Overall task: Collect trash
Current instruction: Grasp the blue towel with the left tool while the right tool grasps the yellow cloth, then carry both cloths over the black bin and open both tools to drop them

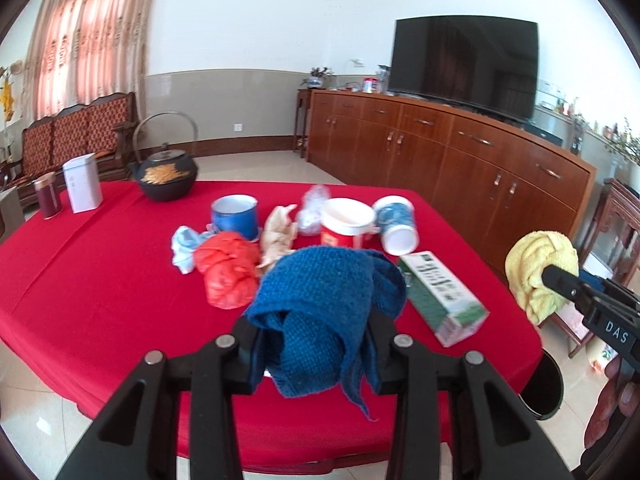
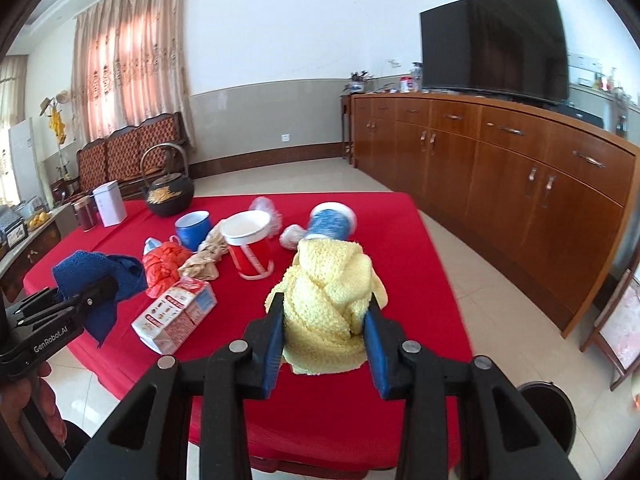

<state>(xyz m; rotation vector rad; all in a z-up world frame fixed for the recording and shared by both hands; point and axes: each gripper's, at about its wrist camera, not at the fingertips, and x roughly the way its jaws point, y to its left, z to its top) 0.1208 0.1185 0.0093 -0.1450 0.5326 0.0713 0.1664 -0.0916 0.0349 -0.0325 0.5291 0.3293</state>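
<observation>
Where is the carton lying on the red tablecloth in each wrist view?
Left wrist view: the carton lies right of centre, beside the blue cloth in the left gripper.
Right wrist view: same carton, lower left.
Shared landmark: black teapot, far left of the table.

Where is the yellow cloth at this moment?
The yellow cloth is clamped in the right gripper, held above the red table's near right edge; the left wrist view shows it far right.

A home living room: beyond the fingers stand a red-clothed table [image 1: 100,280], a wooden sideboard [image 2: 520,168] with a television [image 2: 496,40], a sofa [image 1: 76,136] and curtains [image 2: 128,68].
</observation>
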